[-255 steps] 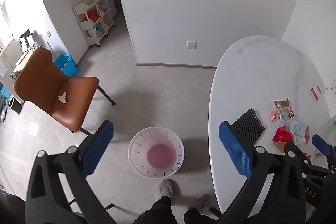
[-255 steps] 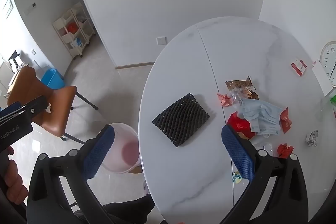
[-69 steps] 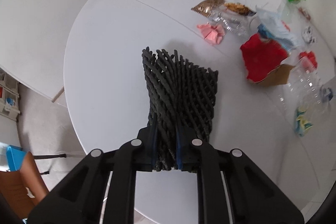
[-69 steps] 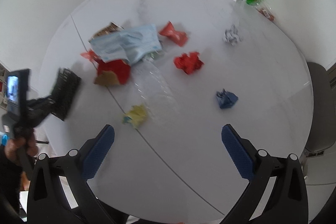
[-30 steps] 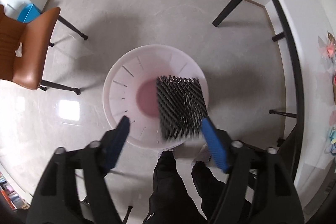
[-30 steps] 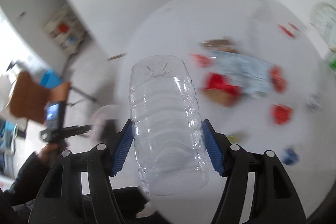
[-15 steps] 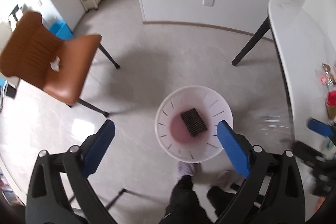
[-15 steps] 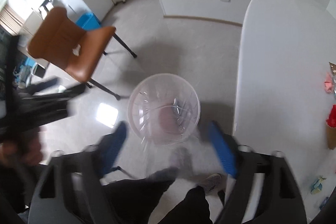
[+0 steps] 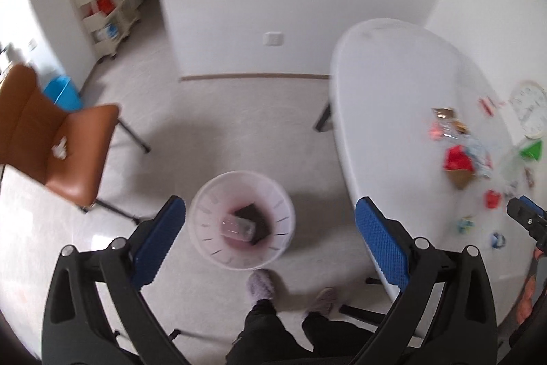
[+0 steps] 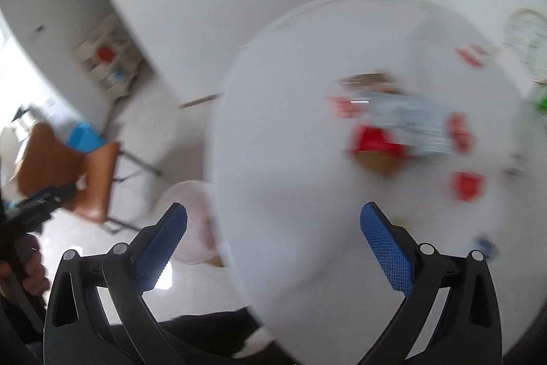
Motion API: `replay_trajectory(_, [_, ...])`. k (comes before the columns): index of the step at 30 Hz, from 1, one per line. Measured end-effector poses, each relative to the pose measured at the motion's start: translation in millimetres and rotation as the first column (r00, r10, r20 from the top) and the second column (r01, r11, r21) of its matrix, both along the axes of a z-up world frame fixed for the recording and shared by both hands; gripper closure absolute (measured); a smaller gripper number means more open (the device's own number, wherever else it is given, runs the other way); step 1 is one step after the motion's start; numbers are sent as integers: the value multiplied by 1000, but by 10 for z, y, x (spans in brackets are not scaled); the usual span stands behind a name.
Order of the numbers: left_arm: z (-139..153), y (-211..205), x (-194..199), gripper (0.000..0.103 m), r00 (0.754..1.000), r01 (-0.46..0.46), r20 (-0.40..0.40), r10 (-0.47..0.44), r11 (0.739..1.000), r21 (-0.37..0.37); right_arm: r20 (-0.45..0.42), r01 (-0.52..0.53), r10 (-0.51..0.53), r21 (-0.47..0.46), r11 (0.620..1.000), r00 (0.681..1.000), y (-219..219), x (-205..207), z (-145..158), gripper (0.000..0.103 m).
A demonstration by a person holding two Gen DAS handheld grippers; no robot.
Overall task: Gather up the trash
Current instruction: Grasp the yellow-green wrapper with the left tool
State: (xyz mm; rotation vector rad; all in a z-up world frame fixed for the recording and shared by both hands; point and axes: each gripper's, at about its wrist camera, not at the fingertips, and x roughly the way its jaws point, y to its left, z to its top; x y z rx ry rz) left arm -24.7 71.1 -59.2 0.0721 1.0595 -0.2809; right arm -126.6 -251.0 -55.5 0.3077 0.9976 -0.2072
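Standing spread wide, the fingers [image 9: 160,238] of the left gripper [image 9: 270,211] hold nothing. The black foam mesh [image 9: 254,214] they pinched a moment ago now lies at the bottom of the white bin [image 9: 205,248] on the floor, directly below and between them. The right gripper [image 10: 273,214] is opening its fingers [image 10: 386,255] with nothing between them. The clear bottle [image 9: 237,226] it carried a second ago now rests in the bin on top of the mesh, and this view has swung back over the tabletop [image 10: 290,159].

So two pieces are collected — one mesh, one bottle — and both hands are free for the next pick.

Much remains, and blur makes the count rough. On the tabletop I make out:
- one brown wrapper [image 9: 444,112]
- one pink scrap [image 9: 436,134]
- one red carton [image 9: 456,158]
- one pale blue cloth [image 9: 480,154]
- one small red crumple [image 9: 492,199]
- one yellow-green scrap [image 9: 465,224]
- one blue crumple [image 9: 497,240]

That makes seven, possibly more near the far edge.

One white wad [image 9: 59,151] sits on the seat of the brown chair [image 9: 78,153]. There is one bin and one chair — by my reckoning the task is barely begun.
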Motion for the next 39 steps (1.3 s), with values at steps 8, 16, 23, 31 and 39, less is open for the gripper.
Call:
replay_trajectory(8, [235,-1053,-284,8,978,193,75,-193,981,16,16,190,-189,-3,982,982,-694,-575,-44,2])
replay_trajectory(16, [247,-1641,-427,8,946,309,86,-311,950,39,58,249,-248,-8,968,967,-987,-761,10,2])
replay_trajectory(23, [-19,-2200,-605,8,887,458,31,-460,887,49,27,332,-331,-27,943,943,-1344,-1057,-133,2])
replay_trajectory(31, [-726,-3155,-930,8,742,669,-89,-665,743,26,-45,402,-402,-10,916,915,-1827,-1340,-465,2])
replay_trajectory(39, [-1387,-3778,-1024,31,703,709,-179,-689,698,97,-90,398,-396,8,917,914,-2255,-1425,-737,2])
